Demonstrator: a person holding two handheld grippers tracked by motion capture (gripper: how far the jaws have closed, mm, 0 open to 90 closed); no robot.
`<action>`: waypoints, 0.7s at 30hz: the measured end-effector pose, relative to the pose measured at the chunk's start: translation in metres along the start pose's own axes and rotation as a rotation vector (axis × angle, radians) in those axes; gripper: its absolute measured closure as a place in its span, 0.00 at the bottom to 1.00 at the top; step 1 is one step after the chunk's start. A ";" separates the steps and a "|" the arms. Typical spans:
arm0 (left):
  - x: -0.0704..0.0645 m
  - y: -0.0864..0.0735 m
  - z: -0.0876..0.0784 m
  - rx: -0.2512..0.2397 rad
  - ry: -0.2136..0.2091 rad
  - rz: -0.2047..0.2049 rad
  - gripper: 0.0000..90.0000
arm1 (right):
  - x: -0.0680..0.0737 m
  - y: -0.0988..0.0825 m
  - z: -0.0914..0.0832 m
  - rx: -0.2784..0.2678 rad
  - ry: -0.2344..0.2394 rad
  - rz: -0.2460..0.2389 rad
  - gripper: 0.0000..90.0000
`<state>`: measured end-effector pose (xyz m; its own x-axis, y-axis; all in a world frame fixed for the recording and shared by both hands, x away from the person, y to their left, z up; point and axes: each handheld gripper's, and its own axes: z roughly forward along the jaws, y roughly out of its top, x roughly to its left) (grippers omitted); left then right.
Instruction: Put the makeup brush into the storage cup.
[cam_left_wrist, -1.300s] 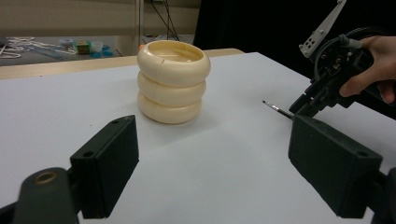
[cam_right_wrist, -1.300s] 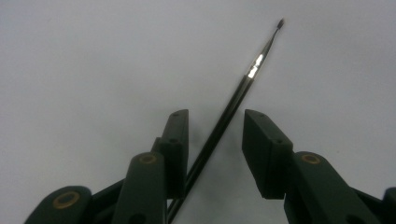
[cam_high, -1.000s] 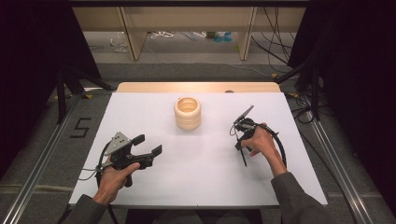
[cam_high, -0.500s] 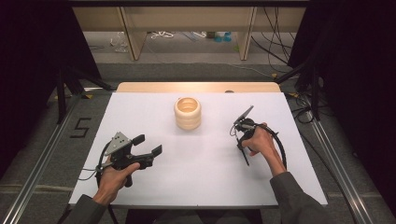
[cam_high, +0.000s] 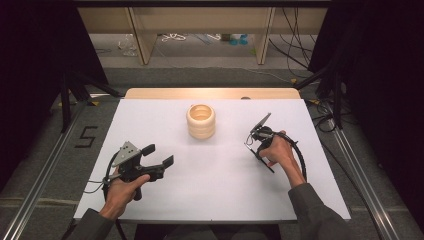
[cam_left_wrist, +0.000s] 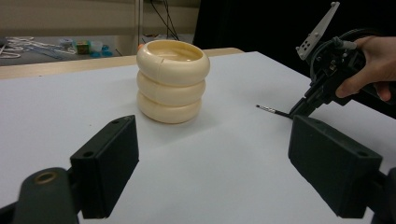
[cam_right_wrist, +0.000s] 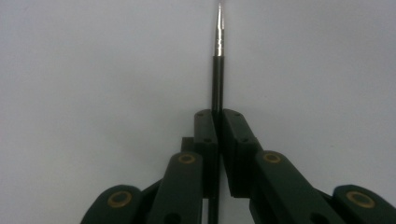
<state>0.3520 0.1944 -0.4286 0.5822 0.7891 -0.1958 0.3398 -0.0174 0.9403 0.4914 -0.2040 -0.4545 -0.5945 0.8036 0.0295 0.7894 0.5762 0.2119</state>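
- Our right claw (cam_right_wrist: 217, 116) has just been closing, and it now stands clenched on a thin black pen (cam_right_wrist: 218, 79): in the right gripper view the two jaws meet flat against the shaft, with the silvery tip sticking out well past them.
- Set against the high view of a second ago, little else has changed; both hands sit where they were, so the whole difference is that squeeze.
- The pen lies low over the white counter (cam_high: 220, 170), at the right side, and we cannot tell whether its tip touches the surface or hangs just above it.
- From the left gripper view the tip (cam_left_wrist: 266, 108) pokes out toward the middle of the counter, well apart from the cream ringed holder (cam_left_wrist: 172, 79).
- Our left claw (cam_left_wrist: 212, 163) is released, jaws wide with nothing between them, aimed at the holder from the near left.
- We judge the grasp done, so the pen is ready to be lifted.
- The holder (cam_high: 201, 121) stands upright mid-counter with its mouth open, the likely place for it.
- The shaft is slim, so it could swivel in the grip once raised.
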 end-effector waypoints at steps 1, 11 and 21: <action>0.000 0.000 0.000 0.003 0.001 0.003 0.17 | 0.000 0.000 0.000 0.000 -0.001 -0.002 0.95; 0.000 0.000 0.000 -0.004 0.000 -0.004 0.17 | 0.000 -0.001 -0.002 0.001 0.012 -0.011 0.95; 0.000 0.001 -0.001 -0.002 0.001 -0.002 0.17 | -0.003 0.001 -0.021 -0.134 0.073 -0.044 0.95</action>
<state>0.3519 0.1950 -0.4277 0.5808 0.7898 -0.1972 0.3391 -0.0145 0.9406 0.4905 -0.2089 -0.4342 -0.6412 0.7624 0.0877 0.7380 0.5813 0.3427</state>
